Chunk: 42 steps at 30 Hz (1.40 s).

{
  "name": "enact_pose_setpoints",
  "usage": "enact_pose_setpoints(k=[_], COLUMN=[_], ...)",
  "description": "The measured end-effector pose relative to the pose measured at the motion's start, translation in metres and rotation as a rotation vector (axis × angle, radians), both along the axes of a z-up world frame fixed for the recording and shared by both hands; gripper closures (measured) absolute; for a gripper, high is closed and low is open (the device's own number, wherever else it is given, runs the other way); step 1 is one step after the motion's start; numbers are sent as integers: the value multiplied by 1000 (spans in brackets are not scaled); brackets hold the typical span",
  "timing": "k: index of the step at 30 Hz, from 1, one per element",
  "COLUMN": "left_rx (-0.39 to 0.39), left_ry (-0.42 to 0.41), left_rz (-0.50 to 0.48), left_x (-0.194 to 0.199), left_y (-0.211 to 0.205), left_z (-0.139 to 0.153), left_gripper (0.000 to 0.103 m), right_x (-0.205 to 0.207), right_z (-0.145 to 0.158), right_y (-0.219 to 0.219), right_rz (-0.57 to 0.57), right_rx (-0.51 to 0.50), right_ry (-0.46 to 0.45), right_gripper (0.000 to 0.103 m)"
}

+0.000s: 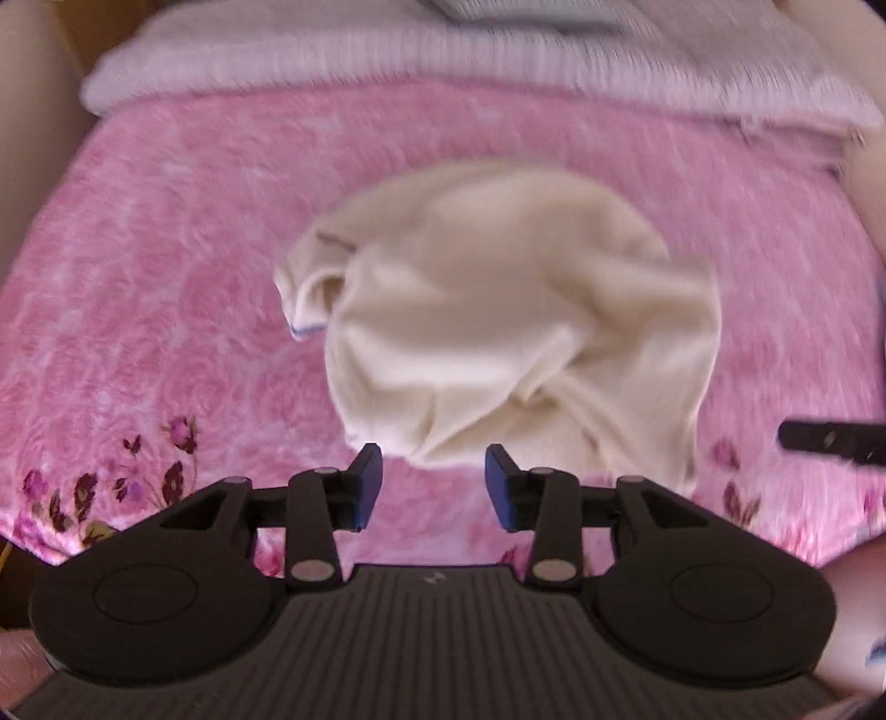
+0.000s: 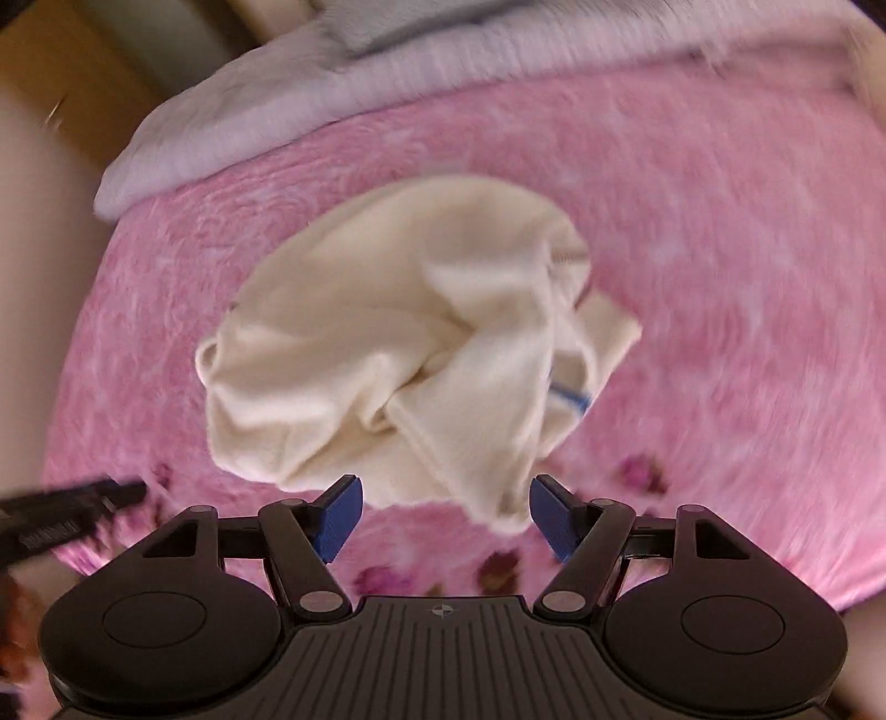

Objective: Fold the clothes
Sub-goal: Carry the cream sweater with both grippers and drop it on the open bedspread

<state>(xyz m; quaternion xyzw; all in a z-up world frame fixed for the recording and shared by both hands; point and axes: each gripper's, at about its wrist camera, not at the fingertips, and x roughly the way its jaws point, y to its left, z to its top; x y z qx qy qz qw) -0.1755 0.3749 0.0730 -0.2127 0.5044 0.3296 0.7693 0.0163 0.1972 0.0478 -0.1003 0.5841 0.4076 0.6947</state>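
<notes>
A cream garment (image 1: 498,310) is bunched on the pink bed (image 1: 166,277); both tongs, left (image 1: 433,482) and right (image 2: 443,515), are held released at its near edge, poised for gripping

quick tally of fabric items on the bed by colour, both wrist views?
Cream: 1, the crumpled garment in the middle
Pink: 1, the floral blanket beneath it
Pale lilac-white: 1, the folded cover along the far edge
Grey: 1, a piece lying on that cover, mostly cut off
Total: 4

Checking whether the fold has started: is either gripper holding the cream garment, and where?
Nothing is held. The left gripper and right gripper are open, near the cream garment.
</notes>
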Motion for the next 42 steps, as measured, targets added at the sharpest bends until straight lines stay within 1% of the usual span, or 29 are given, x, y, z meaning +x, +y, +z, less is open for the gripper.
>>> enact_pose_setpoints(k=[2,5,6,9,11,13,16,18,21,28,31,42], left_rx=[29,38,38,44,56,64,70,70,73,35,27,7], left_ry=[1,-1,-2,-3,-9,-17,-22,-19,-8,24,38,75], left_rz=[50,87,85,66,44,8,-43,-59,-43,-9,-6,-17], left_x=[5,11,13,16,17,17,14,8,-4,-23,-23,-14], left_y=[-19,-48,-56,-73,-76,-74,-68,-61,-50,-39,-38,-28], left_z=[4,12,16,24,29,31,33,34,31,17,13,1], left_gripper=[66,66,66,66,66,65,65,65,65,65,65,64], right_x=[-4,-9,-11,-17,-20,-26,-40,-51,-62,-70,-71,-56], right_z=[7,16,20,30,36,42,48,52,52,42,36,19], right_y=[-11,-26,-32,-47,-57,-61,-56,-52,-38,-18,-15,-12], right_rz=[28,70,84,126,147,109,67,42,43,65,79,75], right_rx=[10,25,29,44,57,87,83,77,62,25,17,-39], right_ry=[-33,-82,-98,-147,-178,-200,-213,-219,-223,-227,-217,-200], right_gripper=[32,31,30,18,15,14,13,13,13,13,13,13])
